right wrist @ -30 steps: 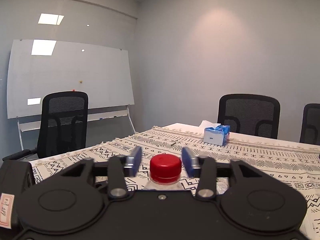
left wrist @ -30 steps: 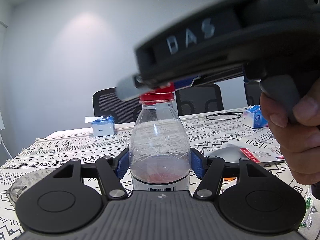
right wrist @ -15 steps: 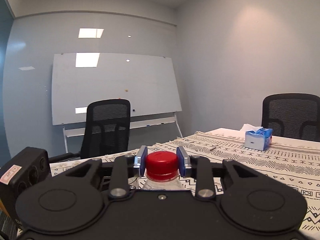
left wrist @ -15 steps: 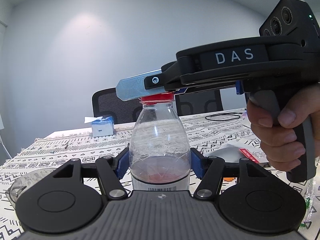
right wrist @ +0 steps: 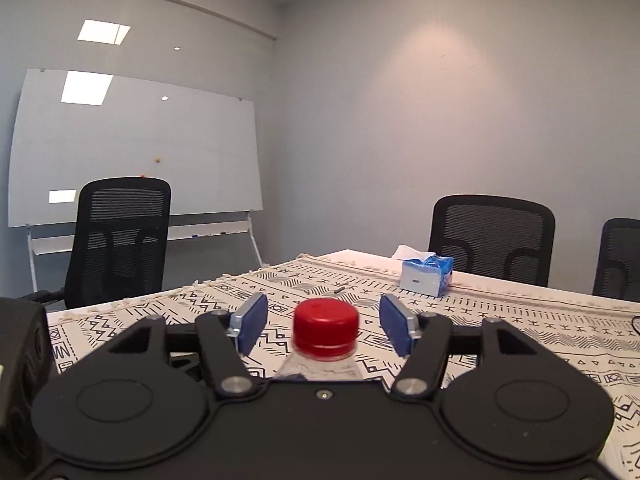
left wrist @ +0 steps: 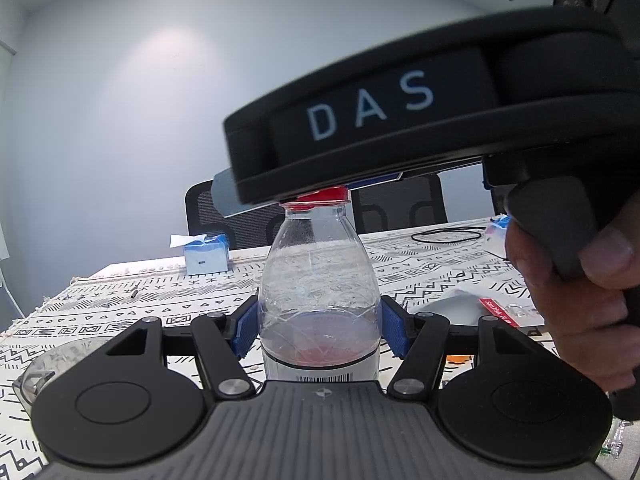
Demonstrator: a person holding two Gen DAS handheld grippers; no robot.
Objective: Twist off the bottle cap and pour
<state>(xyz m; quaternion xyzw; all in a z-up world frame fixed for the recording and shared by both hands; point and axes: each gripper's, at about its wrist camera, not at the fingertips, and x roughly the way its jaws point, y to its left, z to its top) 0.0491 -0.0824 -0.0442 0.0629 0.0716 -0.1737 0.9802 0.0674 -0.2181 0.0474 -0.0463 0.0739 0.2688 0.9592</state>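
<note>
A clear plastic bottle [left wrist: 318, 292] with a little reddish liquid at the bottom stands upright on the patterned tablecloth. My left gripper [left wrist: 319, 328] is shut on the bottle's body, blue pads pressed on both sides. Its red cap [right wrist: 326, 327] sits on the neck. My right gripper [right wrist: 325, 323] is level with the cap, open, with a gap between each blue pad and the cap. In the left wrist view the right gripper's black body [left wrist: 420, 120] hangs over the cap [left wrist: 320, 199] and hides most of it.
A clear plastic cup [left wrist: 44, 368] stands at the left on the tablecloth [right wrist: 520, 320]. A blue tissue box [right wrist: 426, 276] sits near the far edge. A packet with a red label [left wrist: 496, 308] and a black cable [left wrist: 446, 235] lie at the right. Black chairs surround the table.
My right gripper was shut on the cap half a second ago; it has opened and swung back to the right. The left gripper and bottle have not moved.
</note>
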